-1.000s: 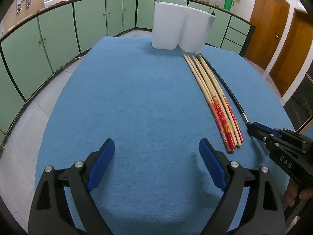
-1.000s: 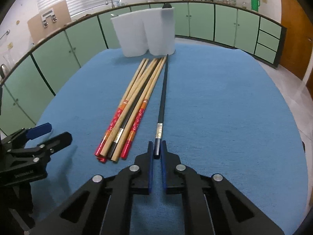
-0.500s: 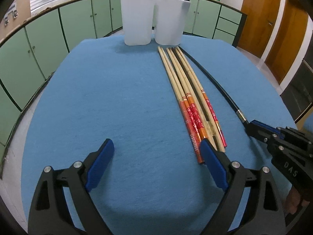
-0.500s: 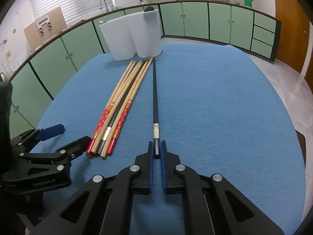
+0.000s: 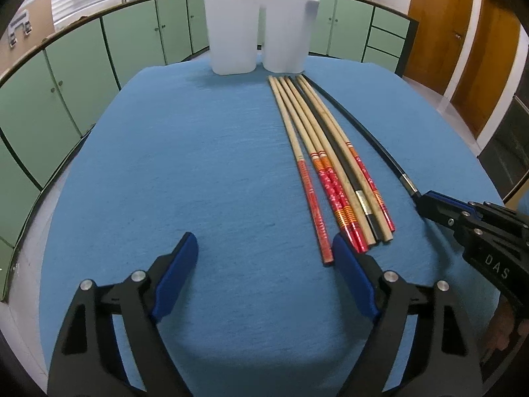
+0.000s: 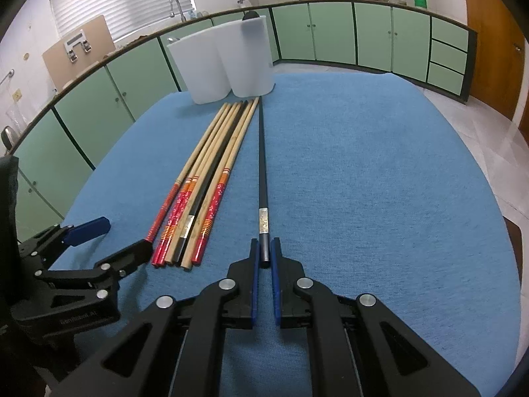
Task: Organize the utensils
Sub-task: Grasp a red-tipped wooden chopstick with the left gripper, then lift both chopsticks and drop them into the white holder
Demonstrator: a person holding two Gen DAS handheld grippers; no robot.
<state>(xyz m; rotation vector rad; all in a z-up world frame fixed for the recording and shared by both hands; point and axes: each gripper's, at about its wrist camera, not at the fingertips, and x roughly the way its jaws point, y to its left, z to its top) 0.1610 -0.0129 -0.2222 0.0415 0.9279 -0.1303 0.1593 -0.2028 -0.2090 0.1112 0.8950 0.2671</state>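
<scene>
Right tongs (image 6: 263, 258): clenched on the near end of one black chopstick (image 6: 262, 162), which runs away toward the holder.
Left tongs (image 5: 264, 264): released, jaws wide apart, low over the table (image 5: 198, 172), right finger just beside the bundle's near ends.
Bundle (image 5: 330, 172): five wooden chopsticks with red ends and one black, side by side.
Holder (image 5: 259, 29): one white two-compartment holder, at the far edge.
Open room: bare blue cloth left of the bundle and right of the held chopstick.
</scene>
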